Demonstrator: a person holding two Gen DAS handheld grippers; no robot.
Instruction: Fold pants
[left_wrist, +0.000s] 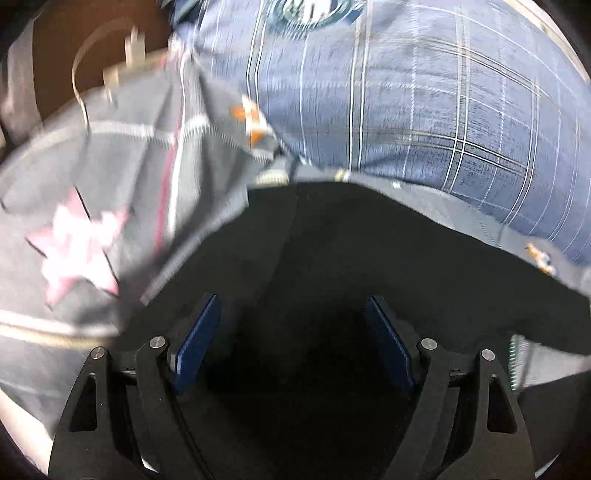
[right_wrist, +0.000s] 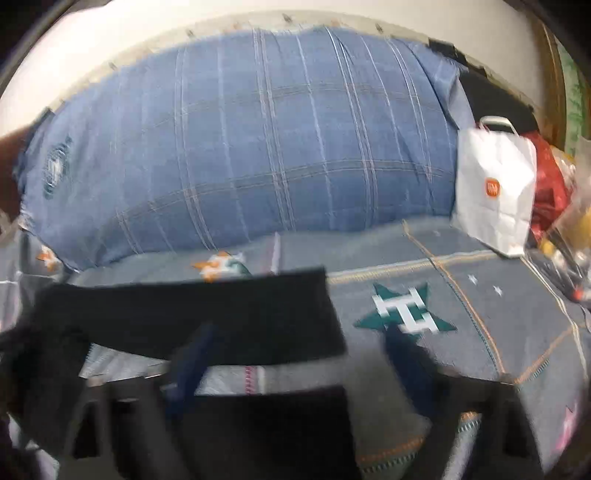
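The black pants (left_wrist: 369, 243) lie on a grey bedsheet with star patterns (left_wrist: 85, 206). In the left wrist view my left gripper (left_wrist: 291, 306) is open over the dark cloth, blue pads (left_wrist: 195, 339) wide apart, nothing between them. In the right wrist view a black pant leg (right_wrist: 207, 314) stretches flat across the sheet, its end near the green star (right_wrist: 402, 310). My right gripper (right_wrist: 299, 347) is open just above that leg, blurred by motion, and holds nothing.
A big blue plaid pillow (right_wrist: 251, 140) lies behind the pants, also seen in the left wrist view (left_wrist: 424, 92). A white paper bag (right_wrist: 495, 188) and red and yellow clutter (right_wrist: 554, 192) stand at the right. A white wall is behind.
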